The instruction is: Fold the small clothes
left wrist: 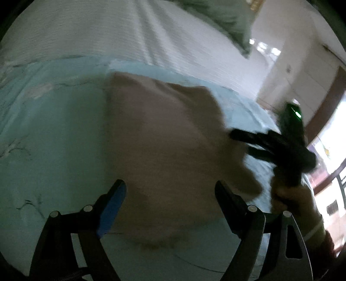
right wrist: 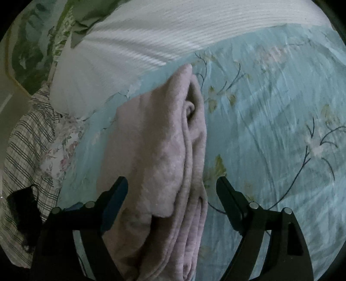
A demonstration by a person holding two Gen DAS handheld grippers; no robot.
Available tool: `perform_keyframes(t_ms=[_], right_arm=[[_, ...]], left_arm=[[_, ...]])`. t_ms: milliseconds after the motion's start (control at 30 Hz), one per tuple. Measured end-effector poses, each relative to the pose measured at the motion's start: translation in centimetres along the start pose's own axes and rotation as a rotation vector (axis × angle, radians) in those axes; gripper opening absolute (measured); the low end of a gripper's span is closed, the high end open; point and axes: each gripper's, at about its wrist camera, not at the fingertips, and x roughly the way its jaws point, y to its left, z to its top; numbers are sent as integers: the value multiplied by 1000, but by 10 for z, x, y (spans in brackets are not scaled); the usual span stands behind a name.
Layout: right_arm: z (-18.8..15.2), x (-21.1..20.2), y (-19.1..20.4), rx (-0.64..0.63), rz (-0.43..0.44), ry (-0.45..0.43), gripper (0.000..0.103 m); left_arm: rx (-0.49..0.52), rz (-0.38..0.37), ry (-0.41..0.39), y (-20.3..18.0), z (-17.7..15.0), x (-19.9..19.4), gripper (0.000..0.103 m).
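Note:
A pale pink garment (left wrist: pixel 164 138) lies folded in several layers on a light blue floral bedspread (left wrist: pixel 54 134). My left gripper (left wrist: pixel 170 190) is open, its fingers either side of the garment's near edge, holding nothing. My right gripper (right wrist: pixel 172 186) is open too, its fingers astride the folded pink garment (right wrist: pixel 160 147), which runs away from it along the bed. The right gripper also shows in the left wrist view (left wrist: pixel 242 142), at the garment's right edge, held by a hand (left wrist: pixel 292 198).
A white ribbed blanket (right wrist: pixel 140 36) covers the far part of the bed. A green pillow (left wrist: pixel 225 19) lies beyond it. Checked and floral cloths (right wrist: pixel 32 140) and a black item (right wrist: pixel 21 211) lie at the bed's left side. A wall and window (left wrist: pixel 328 151) stand to the right.

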Motion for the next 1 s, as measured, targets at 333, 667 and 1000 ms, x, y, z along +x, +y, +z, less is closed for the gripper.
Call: perform_keyframes(t_ms=[333,667,1000], right_arm=[[12,24,-8,36,42,39,84],[20,51,-14,95,90,69,46],[3,28,65,-47,148,20,34]], left_arm=[[-142,-27,107,58,31,60,85],[-113,-93,160,55,47,105,63],[-65,-75,8,51,42,32,35]])
